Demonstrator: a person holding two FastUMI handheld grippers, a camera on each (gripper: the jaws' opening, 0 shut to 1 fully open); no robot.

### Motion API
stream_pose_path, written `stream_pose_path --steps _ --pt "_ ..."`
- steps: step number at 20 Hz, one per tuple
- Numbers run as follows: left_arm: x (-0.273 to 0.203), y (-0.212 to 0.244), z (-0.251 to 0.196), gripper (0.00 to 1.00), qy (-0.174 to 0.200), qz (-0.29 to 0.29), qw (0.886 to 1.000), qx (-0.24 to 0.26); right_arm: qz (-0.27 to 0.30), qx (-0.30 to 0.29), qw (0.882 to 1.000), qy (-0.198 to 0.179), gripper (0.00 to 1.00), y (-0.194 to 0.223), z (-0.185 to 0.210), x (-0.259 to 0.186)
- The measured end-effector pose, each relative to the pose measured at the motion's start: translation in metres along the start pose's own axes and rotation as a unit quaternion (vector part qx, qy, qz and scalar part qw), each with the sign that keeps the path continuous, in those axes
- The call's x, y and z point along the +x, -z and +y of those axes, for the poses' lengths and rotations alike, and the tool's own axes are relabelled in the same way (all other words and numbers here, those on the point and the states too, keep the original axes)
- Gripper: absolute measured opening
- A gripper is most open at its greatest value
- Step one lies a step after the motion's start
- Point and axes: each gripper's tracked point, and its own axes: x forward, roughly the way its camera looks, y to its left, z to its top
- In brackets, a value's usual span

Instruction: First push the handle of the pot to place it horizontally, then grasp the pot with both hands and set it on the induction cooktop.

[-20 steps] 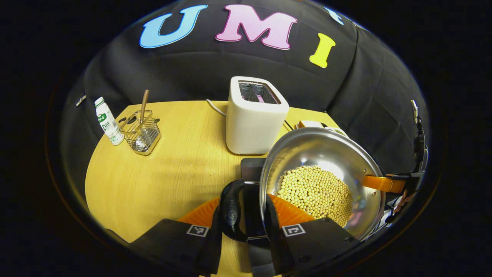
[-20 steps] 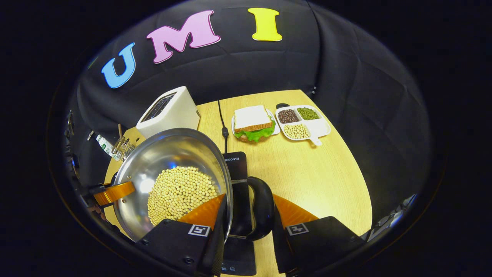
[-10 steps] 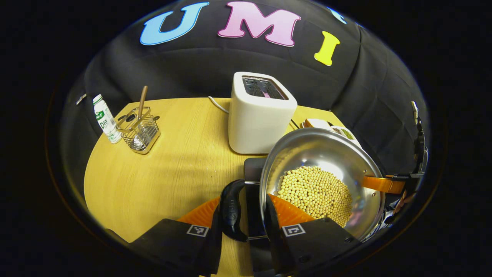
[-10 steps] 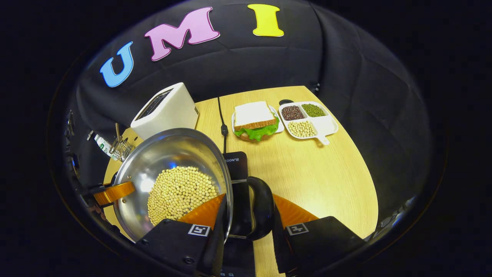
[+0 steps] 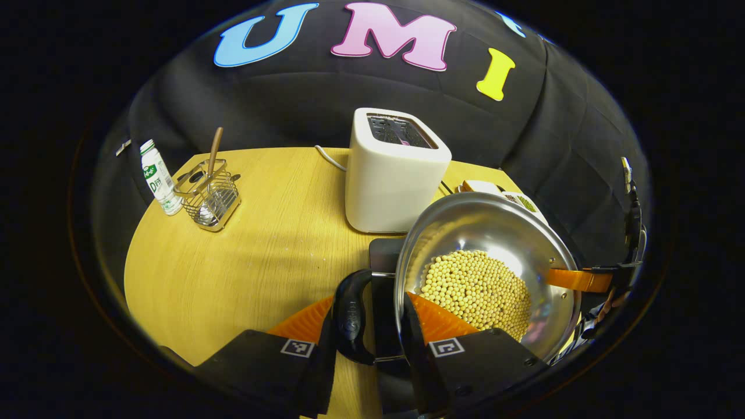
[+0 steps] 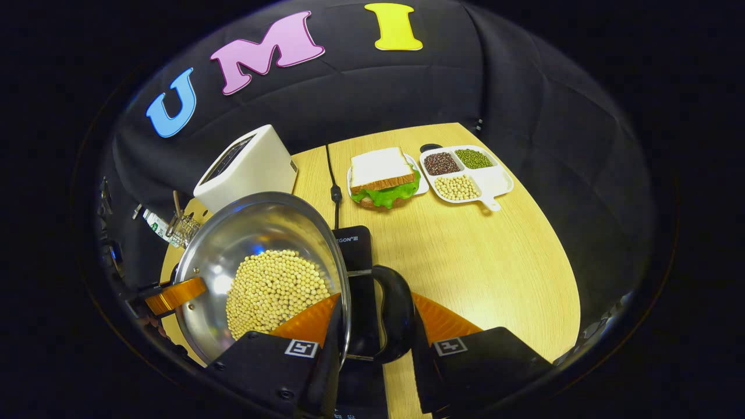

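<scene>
Over wood table point(image 5: 244, 256), both grippers' jaws clamp pot point(image 5: 483, 233) handles; black cloth behind.

Mock kitchen in a recording booth

A toaster point(image 5: 396, 171), sandwich plate point(image 6: 385, 183) and cooktop point(image 6: 356, 250) sit on a wooden table point(image 6: 483, 250) against black cloth.

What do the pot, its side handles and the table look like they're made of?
Pot: polished metal, likely stainless steel, given its mirror-like reflections. Side handles: glossy black, probably plastic. Table: pale wood or wood-look laminate, judging by the grain lines.
</scene>
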Motion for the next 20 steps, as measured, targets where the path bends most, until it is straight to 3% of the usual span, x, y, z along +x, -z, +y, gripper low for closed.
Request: stream_pose_path --steps 1,2,3,4,6,7,8,9,15,20 --pt "0.0 0.0 0.0 0.58 0.0 -0.001 1.0 0.001 0.0 0.002 1.0 0.0 0.57 0.0 0.001 0.0" --pt "0.0 -0.001 0.0 0.59 0.001 -0.003 1.0 0.002 -0.001 0.003 1.0 0.0 0.53 0.0 0.0 0.001" --pt "-0.001 0.0 -0.001 0.6 0.002 -0.004 1.0 0.005 -0.001 0.004 1.0 0.0 0.58 0.0 0.0 0.0" --pt "-0.002 0.002 -0.001 0.61 0.004 -0.005 1.0 0.006 -0.001 0.005 1.0 0.0 0.56 0.0 0.0 -0.001" --pt "-0.004 0.003 -0.001 0.65 0.005 -0.005 1.0 0.01 -0.006 0.006 1.0 0.005 0.64 0.0 -0.002 -0.003" --pt "-0.005 0.004 0.0 0.74 0.005 -0.007 1.0 0.015 -0.005 0.007 1.0 0.008 0.68 0.0 -0.005 -0.002" --pt "-0.005 0.005 0.003 0.85 -0.002 -0.009 1.0 0.02 -0.004 0.01 1.0 0.008 0.89 0.003 -0.006 -0.005" --pt "-0.011 0.007 0.005 0.96 -0.002 -0.011 1.0 0.021 -0.005 0.013 1.0 0.011 1.0 0.001 -0.008 -0.006" --pt "-0.027 0.002 0.011 0.96 -0.003 -0.025 1.0 0.011 -0.032 0.038 0.999 0.011 0.99 -0.011 -0.01 -0.019" --pt "-0.062 -0.021 0.01 0.96 -0.008 -0.064 0.997 0.031 -0.068 0.036 0.997 0.011 0.99 -0.025 -0.005 -0.047"
